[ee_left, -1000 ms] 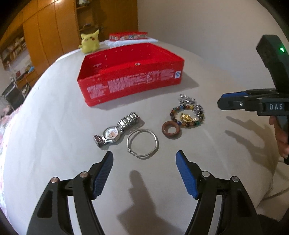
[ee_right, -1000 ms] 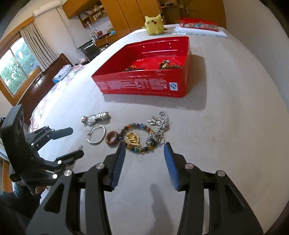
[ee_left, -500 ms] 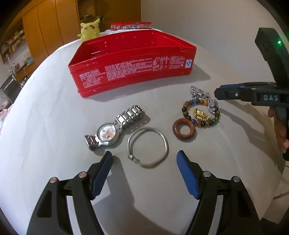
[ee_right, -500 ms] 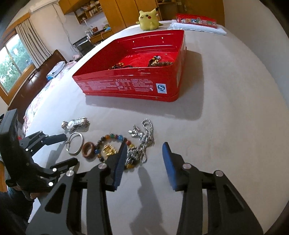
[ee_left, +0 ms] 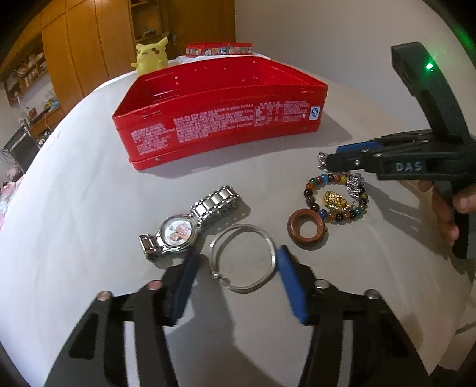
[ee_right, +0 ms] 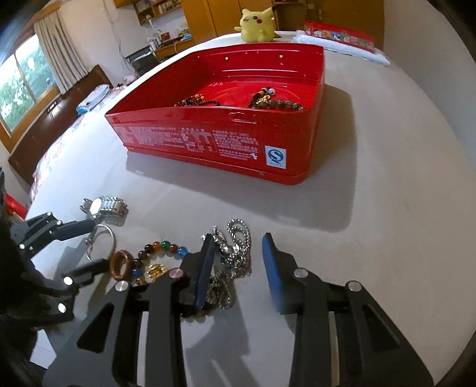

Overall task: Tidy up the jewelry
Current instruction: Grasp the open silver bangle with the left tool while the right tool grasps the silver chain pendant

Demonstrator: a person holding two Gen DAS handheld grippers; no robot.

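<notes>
A red tin box [ee_left: 220,113] [ee_right: 226,140] stands on the white bed and holds beaded bracelets [ee_right: 276,102]. In front of it lie a silver watch [ee_left: 190,226] [ee_right: 104,205], a silver bangle [ee_left: 242,282] [ee_right: 102,241], a brown wooden ring [ee_left: 306,229] [ee_right: 120,263], a coloured bead bracelet [ee_left: 336,195] [ee_right: 162,248] with a gold charm [ee_left: 334,199], and a silver chain [ee_right: 235,250]. My left gripper [ee_left: 235,262] is open, its fingers on either side of the bangle. My right gripper [ee_right: 238,247] is open, low over the silver chain.
A yellow Pikachu plush [ee_left: 150,55] [ee_right: 257,25] and a flat red box [ee_left: 218,49] [ee_right: 339,32] on a folded white cloth sit at the far end of the bed. Wooden wardrobes stand behind. A window with curtains [ee_right: 35,71] is at the left.
Both grippers have moved forward and down. The left one now straddles the bangle; the right one now has the silver chain between its fingers. Both stay open.
</notes>
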